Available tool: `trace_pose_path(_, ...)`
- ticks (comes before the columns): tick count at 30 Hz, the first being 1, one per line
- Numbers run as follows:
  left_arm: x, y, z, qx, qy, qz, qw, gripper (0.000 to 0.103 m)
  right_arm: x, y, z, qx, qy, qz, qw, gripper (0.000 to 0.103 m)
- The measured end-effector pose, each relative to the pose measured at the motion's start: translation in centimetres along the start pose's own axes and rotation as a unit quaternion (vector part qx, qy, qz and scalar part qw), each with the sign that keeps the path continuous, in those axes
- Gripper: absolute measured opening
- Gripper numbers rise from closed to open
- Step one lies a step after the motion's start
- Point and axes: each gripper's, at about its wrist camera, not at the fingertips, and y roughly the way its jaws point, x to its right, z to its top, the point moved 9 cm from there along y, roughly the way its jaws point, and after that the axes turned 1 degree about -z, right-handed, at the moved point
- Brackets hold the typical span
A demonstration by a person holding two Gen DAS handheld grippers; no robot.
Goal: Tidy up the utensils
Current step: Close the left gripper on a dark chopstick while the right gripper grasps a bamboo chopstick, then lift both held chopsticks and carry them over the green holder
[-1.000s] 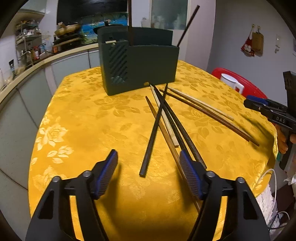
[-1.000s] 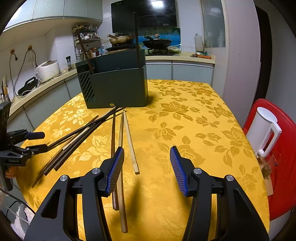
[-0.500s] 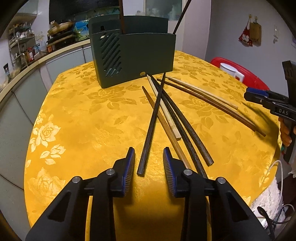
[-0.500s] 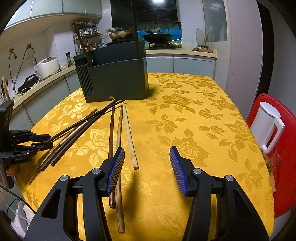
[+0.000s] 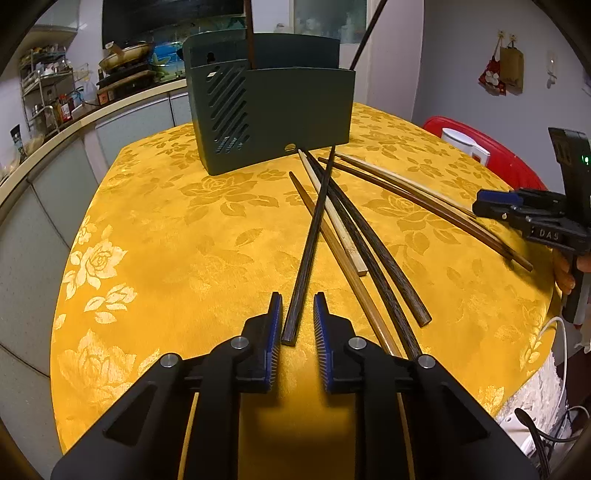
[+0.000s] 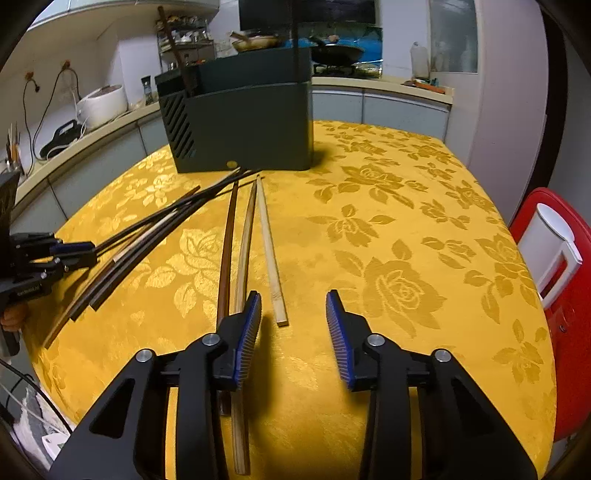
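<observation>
While narrowing around the dark chopstick (image 5: 310,243) on the yellow table (image 5: 184,240), closing left claw (image 5: 297,321) (pads not yet pressing), right claw (image 6: 293,321) closing emptily, readying transfer to holder (image 5: 273,110).

chopsticks on desk (image 5: 310,240): 7 | chopsticks standing in holder (image 5: 251,33): 2 | holder (image 5: 280,114): 1 | white jug (image 6: 550,251): 1

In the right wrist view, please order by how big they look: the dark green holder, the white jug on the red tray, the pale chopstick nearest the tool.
1. Dark green holder.
2. White jug, though it sits nearer the camera, so unsure.
3. Pale chopstick: long but very thin.
</observation>
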Motion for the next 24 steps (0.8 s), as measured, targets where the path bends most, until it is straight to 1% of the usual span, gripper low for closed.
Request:
trace_pose_path(1, -0.2, 0.0, 0.0, 0.000, -0.004, 0.001, 1.0000, 0.012, -0.2, 0.2, -0.1, -0.003, -0.006, 0.000, 1.000, 0.031)
trace_pose_path(5, -0.4, -0.1, 0.0, 0.002, -0.015, 0.000, 0.9999, 0.009, -0.6, 0.8, -0.3, -0.015, -0.024, -0.009, 1.000, 0.023)
trace_pose_path(7, -0.4, -0.1, 0.0, 0.002, -0.013, 0.003, 0.9999, 0.009, -0.9, 0.9, -0.3, -0.015, -0.029, -0.006, 0.999, 0.017)
trace_pose_path(11, -0.2, -0.1, -0.1, 0.003, -0.008, 0.003, 1.0000, 0.008, -1.3, 1.0, -0.2, -0.015, -0.037, -0.003, 0.999, 0.013)
trace_pose_path(13, -0.1, -0.1, -0.1, 0.003, -0.004, 0.004, 1.0000, 0.008, -1.2, 1.1, -0.2, -0.016, -0.031, 0.002, 0.999, 0.009)
trace_pose_path(16, 0.1, -0.2, -0.2, 0.002, -0.002, 0.004, 1.0000, 0.008, -1.2, 1.1, -0.2, -0.017, -0.025, 0.004, 1.000, 0.007)
trace_pose_path(18, 0.3, -0.4, -0.2, 0.002, -0.005, -0.003, 1.0000, 0.007, -1.4, 1.0, -0.2, -0.018, -0.025, 0.002, 1.000, 0.007)
trace_pose_path(20, 0.6, -1.1, 0.0, 0.011, -0.001, -0.002, 0.9999, 0.007, -1.5, 0.6, -0.2, -0.015, -0.027, 0.001, 1.000, 0.007)
trace_pose_path(24, 0.8, -3.0, 1.0, 0.034, -0.003, 0.005, 0.9994, 0.007, -1.5, -1.0, 0.5, 0.006, -0.024, 0.004, 1.000, 0.007)
